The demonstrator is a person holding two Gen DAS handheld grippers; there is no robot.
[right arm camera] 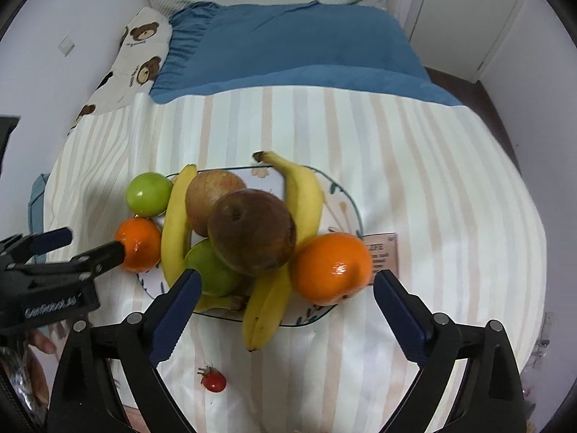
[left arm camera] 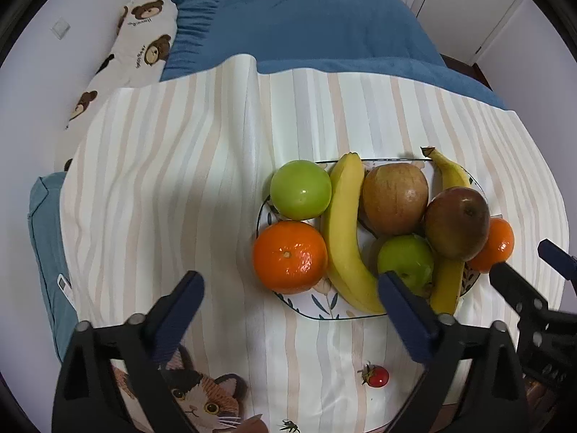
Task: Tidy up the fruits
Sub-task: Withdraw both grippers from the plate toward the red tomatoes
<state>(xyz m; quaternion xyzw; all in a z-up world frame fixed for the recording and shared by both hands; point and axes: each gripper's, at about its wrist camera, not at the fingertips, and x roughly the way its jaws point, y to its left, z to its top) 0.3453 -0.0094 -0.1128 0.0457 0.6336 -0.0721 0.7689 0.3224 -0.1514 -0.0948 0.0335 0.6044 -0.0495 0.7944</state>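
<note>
A floral plate (left arm camera: 313, 306) (right arm camera: 346, 202) on the striped cloth holds the fruit: two green apples (left arm camera: 301, 189) (left arm camera: 405, 258), two oranges (left arm camera: 288, 256) (right arm camera: 330, 269), two bananas (left arm camera: 346, 231) (right arm camera: 304, 195), a pale red apple (left arm camera: 395, 198) and a dark red apple (right arm camera: 252, 231) on top. My left gripper (left arm camera: 288, 292) is open and empty just in front of the plate's near left. My right gripper (right arm camera: 285, 288) is open and empty in front of the near right orange. Each gripper shows in the other's view, the right gripper (left arm camera: 526, 263) and the left gripper (right arm camera: 93, 241), both open.
A small red printed strawberry (left arm camera: 377, 375) (right arm camera: 212, 380) marks the cloth near me. A printed cat (left arm camera: 202, 397) is at the cloth's near left. A pink label (right arm camera: 382, 252) lies right of the plate. Blue bedding (left arm camera: 306, 25) and a bear pillow (left arm camera: 140, 39) lie behind.
</note>
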